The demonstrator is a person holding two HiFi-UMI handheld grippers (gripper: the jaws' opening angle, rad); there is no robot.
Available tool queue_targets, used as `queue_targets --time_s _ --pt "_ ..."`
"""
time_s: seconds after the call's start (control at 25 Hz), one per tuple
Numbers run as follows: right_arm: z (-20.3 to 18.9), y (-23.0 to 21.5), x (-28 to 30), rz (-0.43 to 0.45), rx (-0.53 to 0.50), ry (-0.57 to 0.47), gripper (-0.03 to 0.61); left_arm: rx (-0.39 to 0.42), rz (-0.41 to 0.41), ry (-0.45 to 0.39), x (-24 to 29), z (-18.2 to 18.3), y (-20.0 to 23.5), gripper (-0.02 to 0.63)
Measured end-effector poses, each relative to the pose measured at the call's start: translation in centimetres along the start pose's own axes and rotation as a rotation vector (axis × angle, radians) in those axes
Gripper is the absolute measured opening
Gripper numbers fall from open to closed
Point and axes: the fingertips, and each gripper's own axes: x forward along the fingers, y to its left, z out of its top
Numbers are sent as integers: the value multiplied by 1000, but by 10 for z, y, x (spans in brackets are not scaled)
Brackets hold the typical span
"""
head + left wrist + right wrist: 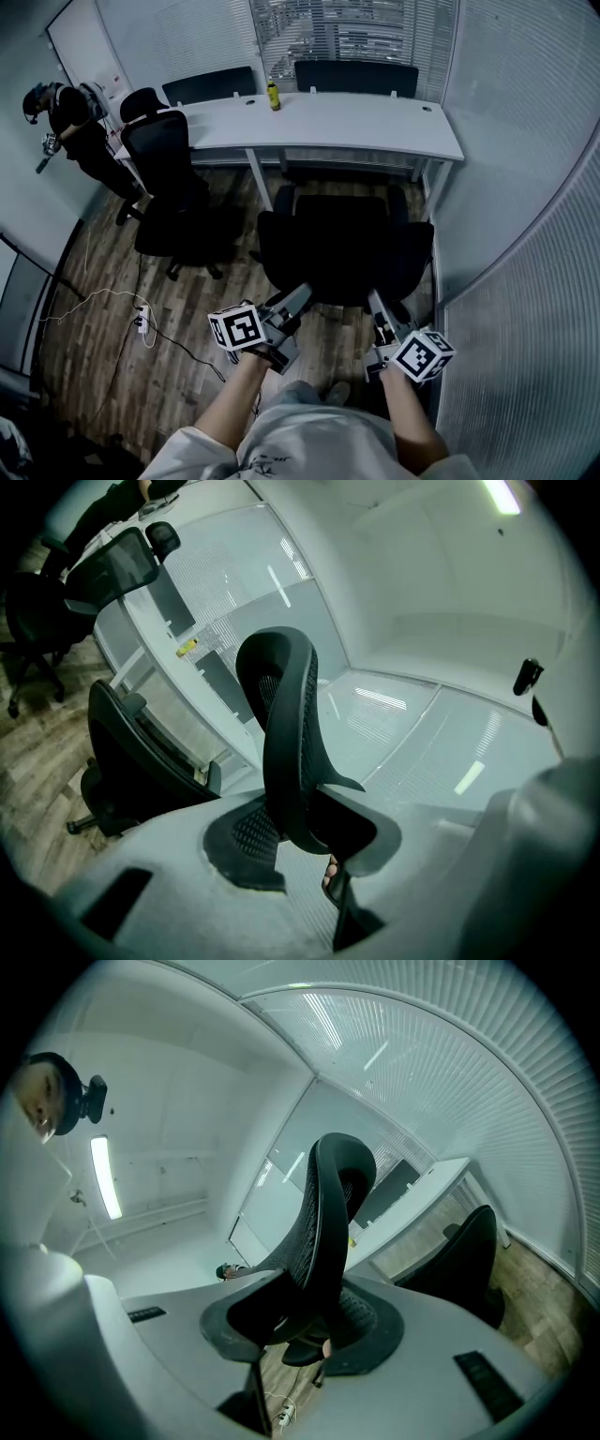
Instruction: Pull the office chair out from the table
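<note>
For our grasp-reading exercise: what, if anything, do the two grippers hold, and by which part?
The left gripper and the right gripper both hold the office chair, jaws closed on the rim of its backrest, one toward each side.

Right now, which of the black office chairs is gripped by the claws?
The black mesh-backed office chair in the middle foreground: the left claw and right claw clamp its backrest. The other chairs stand clear.
</note>
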Motion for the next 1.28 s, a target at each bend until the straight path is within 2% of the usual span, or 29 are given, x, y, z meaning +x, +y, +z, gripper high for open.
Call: queue_targets --time_s 0.6,0.96,1.28 --pt "-32 38 -10 -35 -3 -33 115 -17 -20 40 -47 4 0 106" --pt "-79 82 -27 -49 -18 -55 115 -7 -39 59 -110 -3 7 106" --pt "-85 98 -37 -54 -17 -60 115 -10 -45 73 -127 -4 -2 106"
